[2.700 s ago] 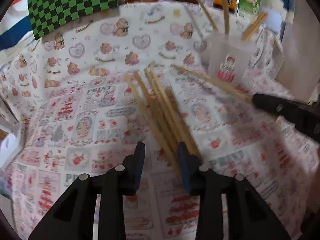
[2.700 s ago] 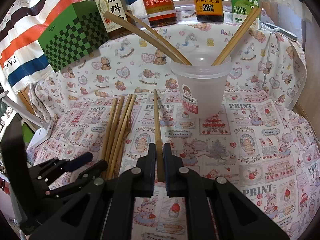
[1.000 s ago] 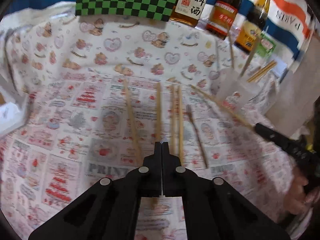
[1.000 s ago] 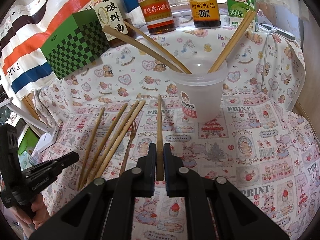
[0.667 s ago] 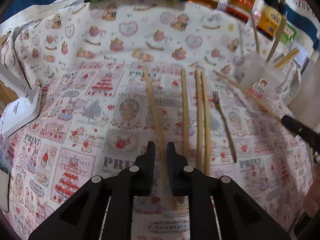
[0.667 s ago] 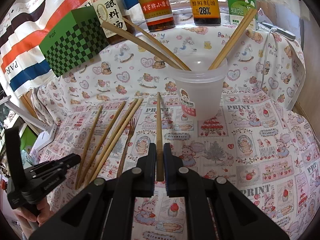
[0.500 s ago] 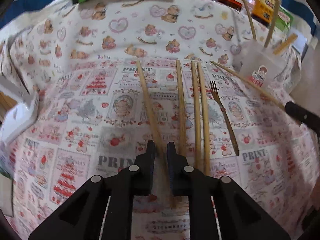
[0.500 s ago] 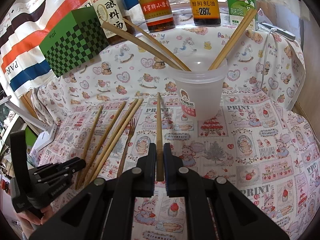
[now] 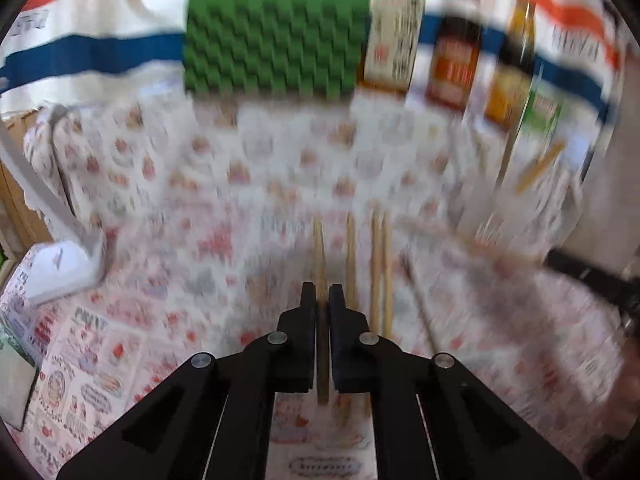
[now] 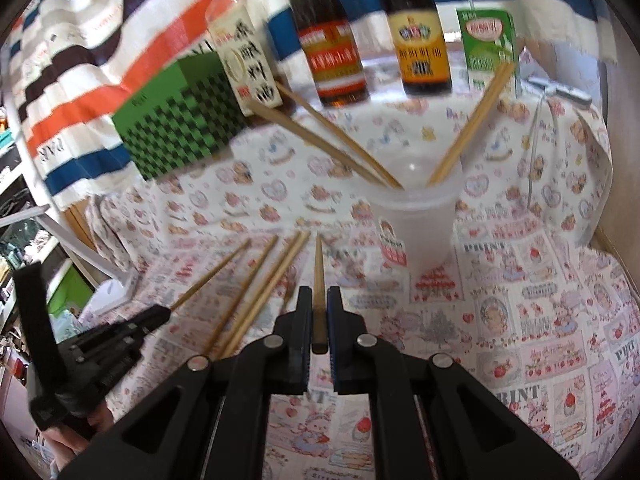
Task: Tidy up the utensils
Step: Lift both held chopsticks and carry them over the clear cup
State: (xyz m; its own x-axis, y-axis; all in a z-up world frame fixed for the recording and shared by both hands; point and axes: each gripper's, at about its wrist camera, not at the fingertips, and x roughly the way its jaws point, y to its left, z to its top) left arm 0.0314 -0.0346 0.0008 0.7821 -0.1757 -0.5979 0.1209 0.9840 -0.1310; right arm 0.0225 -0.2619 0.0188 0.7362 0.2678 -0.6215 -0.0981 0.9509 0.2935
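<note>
My left gripper (image 9: 319, 294) is shut on a wooden chopstick (image 9: 320, 256) that points forward above the patterned cloth; this view is blurred. Three more chopsticks (image 9: 376, 264) and a thin fork (image 9: 418, 300) lie to its right. My right gripper (image 10: 319, 298) is shut on another chopstick (image 10: 318, 268), tip aimed just left of the clear plastic cup (image 10: 416, 228). The cup holds three chopsticks (image 10: 328, 140) leaning out. My left gripper also shows in the right wrist view (image 10: 158, 314), holding its chopstick (image 10: 212, 276). Loose chopsticks (image 10: 264, 288) lie between the grippers.
A green checkered box (image 10: 180, 128), three sauce bottles (image 10: 332, 44) and a green carton (image 10: 488, 40) stand along the back. A white lamp base (image 9: 64, 264) sits at the left. The cloth (image 10: 540, 320) to the right of the cup carries nothing.
My left gripper has lifted its chopstick off the cloth and tilted up, blurring the view. My right gripper has risen a little, still holding its chopstick.
</note>
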